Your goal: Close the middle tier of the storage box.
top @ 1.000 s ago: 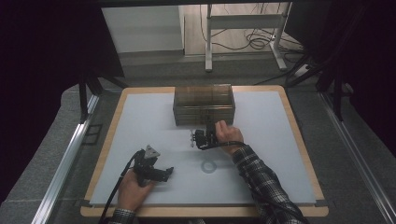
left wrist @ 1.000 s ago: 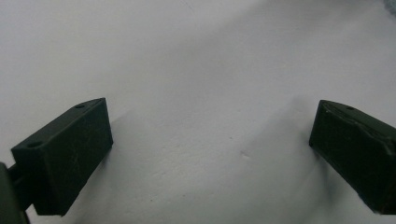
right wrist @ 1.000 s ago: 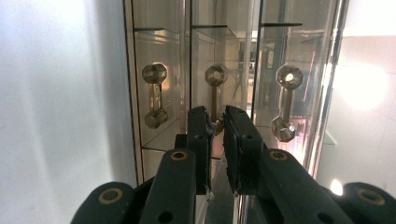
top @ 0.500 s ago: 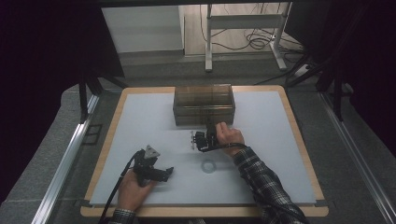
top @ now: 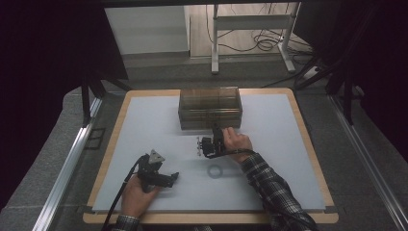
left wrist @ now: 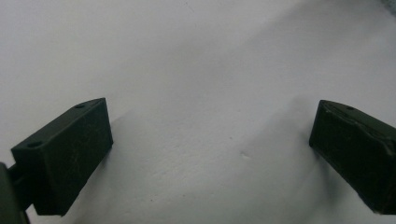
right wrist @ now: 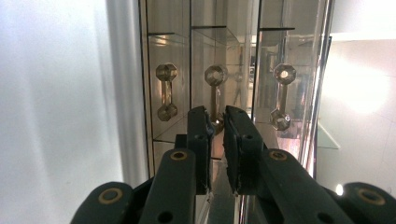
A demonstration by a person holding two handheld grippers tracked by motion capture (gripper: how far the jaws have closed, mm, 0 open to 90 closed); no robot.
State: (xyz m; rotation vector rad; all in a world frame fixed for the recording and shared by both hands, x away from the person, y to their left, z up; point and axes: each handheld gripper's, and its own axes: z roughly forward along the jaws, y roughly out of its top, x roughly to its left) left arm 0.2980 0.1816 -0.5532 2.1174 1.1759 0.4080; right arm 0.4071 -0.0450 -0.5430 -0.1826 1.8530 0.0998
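A smoky see-through drawer box [top: 210, 107] stands at the middle back of the white table top [top: 269, 144]. My right gripper [top: 216, 131] is pressed up to its front. In the right gripper view the box shows three faceted metal handles; the jaws [right wrist: 215, 116] stand almost together around the lower end of the middle handle [right wrist: 215, 77], shut on it. The other handles [right wrist: 166, 92] [right wrist: 282, 95] flank it. My left gripper [top: 169, 179] rests near the front left of the table, its jaws [left wrist: 210, 140] wide apart with only bare table between them.
A small clear ring [top: 214, 171] lies on the table just in front of my right hand. The table's wooden rim [top: 111, 144] borders the white surface. Behind the table stand a metal frame's legs [top: 214, 43] and floor cables.
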